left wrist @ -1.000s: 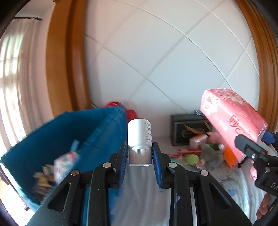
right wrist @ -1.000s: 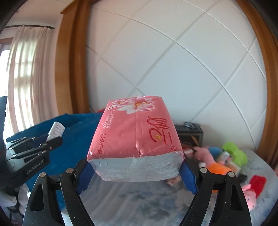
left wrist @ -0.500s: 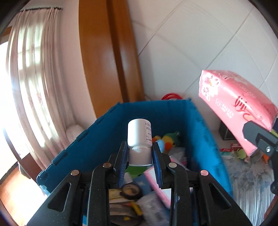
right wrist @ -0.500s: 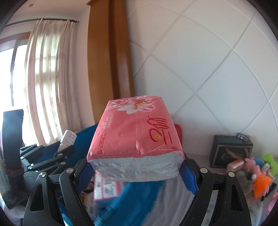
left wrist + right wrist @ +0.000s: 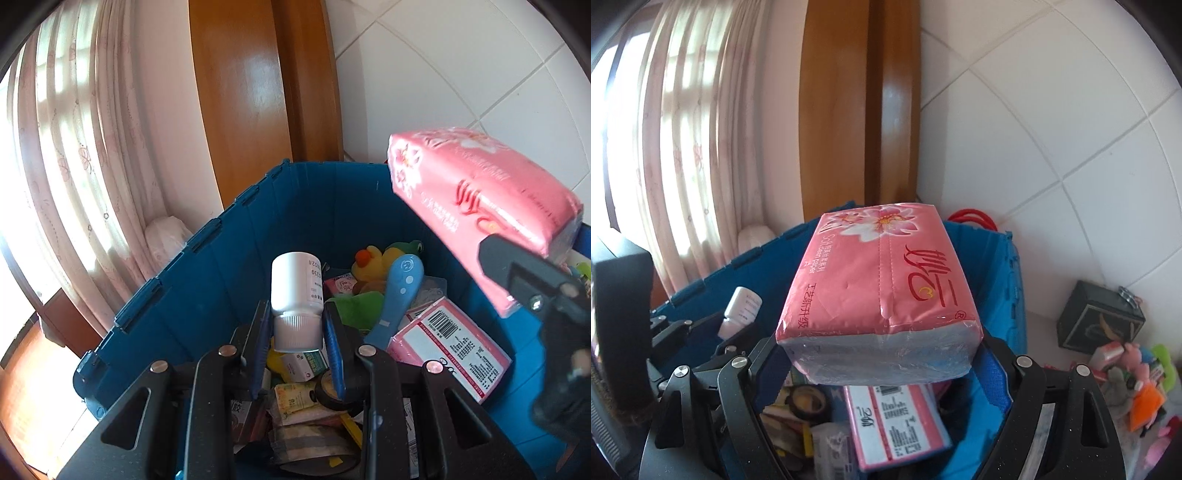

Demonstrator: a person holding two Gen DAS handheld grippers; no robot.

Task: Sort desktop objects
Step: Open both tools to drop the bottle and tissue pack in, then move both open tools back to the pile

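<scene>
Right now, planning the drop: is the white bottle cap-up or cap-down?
Cap-down: the left gripper clamps the ribbed cap of the white bottle, body above.

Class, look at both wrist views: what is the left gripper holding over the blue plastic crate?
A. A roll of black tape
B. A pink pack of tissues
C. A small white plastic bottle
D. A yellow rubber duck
C. The left gripper is shut on the small white plastic bottle, held by its cap end above the blue plastic crate; the pink tissue pack sits in the right gripper.
</scene>
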